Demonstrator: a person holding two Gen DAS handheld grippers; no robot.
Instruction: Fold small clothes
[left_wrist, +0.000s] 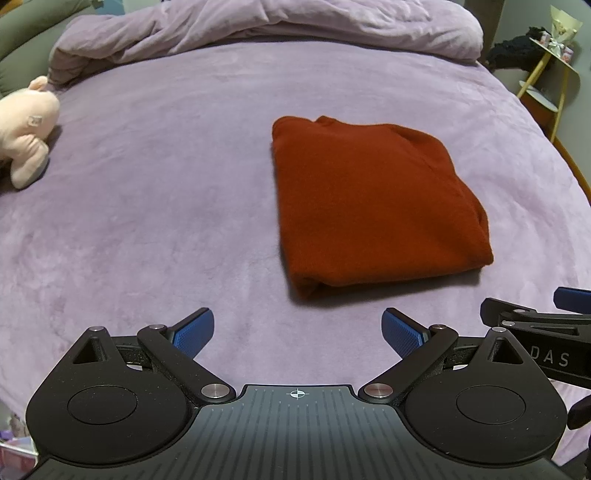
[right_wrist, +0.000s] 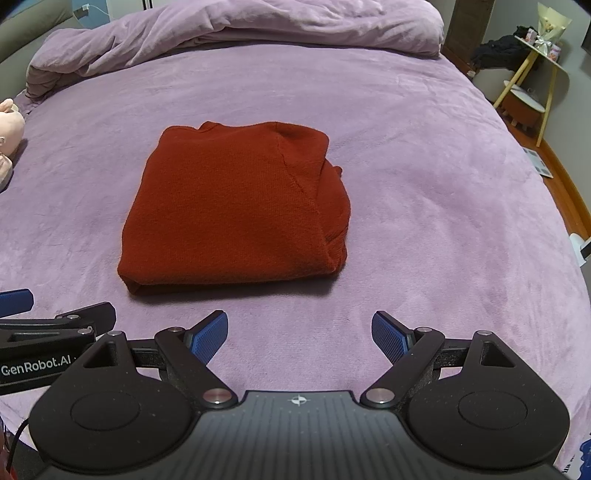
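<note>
Folded red top on bed

Folded red garment on purple bed, gripper agape.

The rust-red knit garment lies folded flat — a neat rectangle on the bed.
</note>
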